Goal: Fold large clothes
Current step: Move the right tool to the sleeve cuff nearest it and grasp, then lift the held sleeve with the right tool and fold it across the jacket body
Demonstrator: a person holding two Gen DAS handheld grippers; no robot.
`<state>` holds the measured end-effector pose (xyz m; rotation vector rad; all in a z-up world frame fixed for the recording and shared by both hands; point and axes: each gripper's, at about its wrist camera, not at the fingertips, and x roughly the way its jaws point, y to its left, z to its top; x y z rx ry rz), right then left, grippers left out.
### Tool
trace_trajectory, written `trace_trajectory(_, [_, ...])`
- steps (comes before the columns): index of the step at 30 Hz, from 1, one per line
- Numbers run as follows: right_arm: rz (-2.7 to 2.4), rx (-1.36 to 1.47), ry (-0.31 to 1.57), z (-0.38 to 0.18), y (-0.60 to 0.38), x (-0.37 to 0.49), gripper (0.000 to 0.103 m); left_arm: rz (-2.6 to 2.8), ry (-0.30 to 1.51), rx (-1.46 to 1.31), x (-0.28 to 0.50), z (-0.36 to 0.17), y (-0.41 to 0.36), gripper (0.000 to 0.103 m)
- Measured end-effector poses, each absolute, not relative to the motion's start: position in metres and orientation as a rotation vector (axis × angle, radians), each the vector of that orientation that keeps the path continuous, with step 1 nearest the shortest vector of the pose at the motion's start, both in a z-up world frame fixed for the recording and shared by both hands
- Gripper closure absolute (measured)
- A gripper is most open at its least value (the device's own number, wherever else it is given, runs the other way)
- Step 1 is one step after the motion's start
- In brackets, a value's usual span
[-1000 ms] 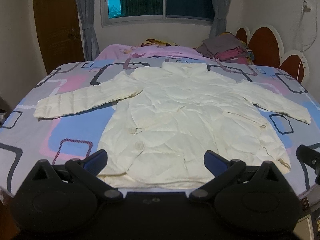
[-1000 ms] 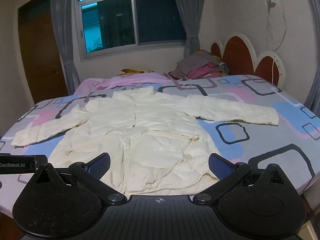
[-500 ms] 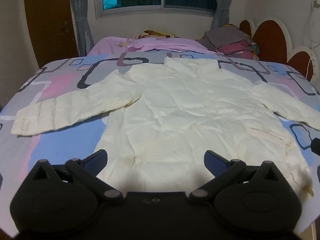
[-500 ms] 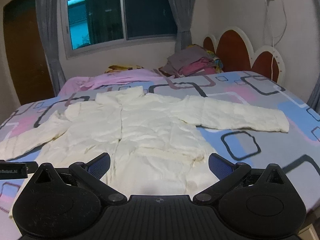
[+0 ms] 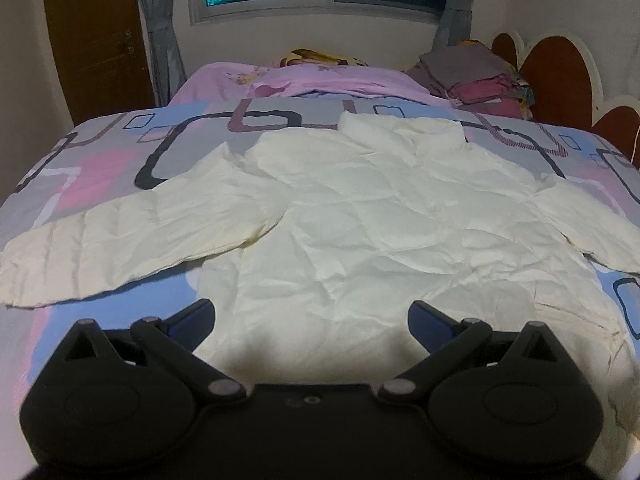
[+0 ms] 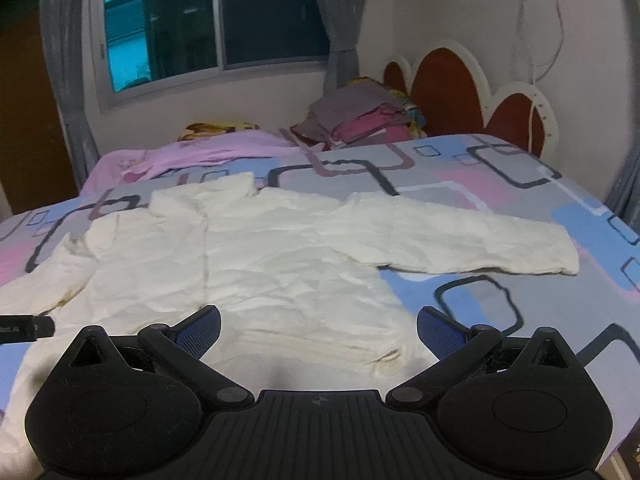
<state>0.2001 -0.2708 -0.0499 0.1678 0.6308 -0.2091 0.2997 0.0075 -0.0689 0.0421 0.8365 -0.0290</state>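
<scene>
On a patterned bed (image 5: 100, 168), a cream jacket (image 5: 380, 216) lies collar-away beneath both gaping grippers, left gripper (image 5: 311, 318) and right gripper (image 6: 319, 325), sleeves outspread.

Cream jacket (image 5: 380, 220), pink-blue-grey squared bedsheet (image 5: 100, 168)

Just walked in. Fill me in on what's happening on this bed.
A person holding two claws is about to fold a cream jacket laid flat on the patterned bedspread, sleeves out to both sides. The left claw and right claw both hover open over its lower half, gripping nothing. No fold has been made yet. A stack of folded clothes sits by the headboard.
</scene>
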Motion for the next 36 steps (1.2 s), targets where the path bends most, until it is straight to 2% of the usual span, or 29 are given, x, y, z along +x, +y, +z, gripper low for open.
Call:
trace_trajectory(10, [-0.258,0.171,0.629,-0.071,-0.356,0.23,0.0,0.014,0.843,0.066,0.329,-0.078,-0.041,0.0])
trace_trajectory(25, [-0.46,0.29,0.718,-0.14,-0.545,0.267,0.001,0.009,0.868,0.098,0.374,-0.111,-0.136,0.0])
trace_trajectory(26, [-0.481,0.304,0.726,-0.145,-0.557,0.269,0.002,0.01,0.865,0.104,0.375,-0.112,-0.14,0.0])
trace_trajectory(27, [-0.506,0.327,0.734,-0.15,-0.571,0.27,0.01,0.012,0.864,0.11,0.376,-0.113,-0.143,0.0])
trace_trajectory(28, [-0.518,0.356,0.745,-0.155,-0.582,0.271,0.034,0.014,0.863,0.116,0.378,-0.114,-0.146,0.0])
trace_trajectory(29, [-0.541,0.409,0.759,-0.162,-0.599,0.272,0.039,0.015,0.864,0.12,0.38,-0.115,-0.149,0.0])
trace_trajectory(36, [-0.62,0.613,0.737,-0.181,-0.665,0.272,0.039,0.042,0.873,0.128,0.393,-0.118,-0.157,0.0])
